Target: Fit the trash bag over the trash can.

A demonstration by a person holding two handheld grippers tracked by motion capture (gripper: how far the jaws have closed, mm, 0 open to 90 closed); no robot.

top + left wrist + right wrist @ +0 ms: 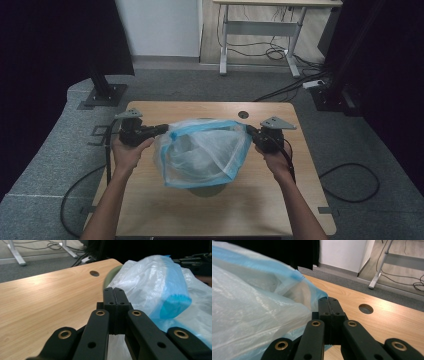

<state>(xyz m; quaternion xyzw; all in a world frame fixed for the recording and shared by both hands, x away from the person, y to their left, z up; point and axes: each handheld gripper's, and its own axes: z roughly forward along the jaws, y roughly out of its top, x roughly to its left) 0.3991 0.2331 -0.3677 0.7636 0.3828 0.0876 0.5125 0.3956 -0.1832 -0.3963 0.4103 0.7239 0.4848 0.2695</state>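
A translucent white plastic bag [202,152] with a blue rim hangs stretched between my two grippers above the wooden table [150,200]. My left gripper [162,129] is shut on the bag's left rim. In the left gripper view its jaws [115,291] are pressed together, with the bag [155,282] bulging to their right. My right gripper [249,131] is shut on the right rim. In the right gripper view the blue edge of the bag [249,310] runs into the closed jaws [328,300]. A round olive-green object [205,190] lies on the table, mostly hidden under the bag.
A cable hole [243,114] sits near the table's far edge. Beyond the table are grey carpet, a black stand base [105,95] at the left, a white desk frame [260,30] and floor cables [350,182].
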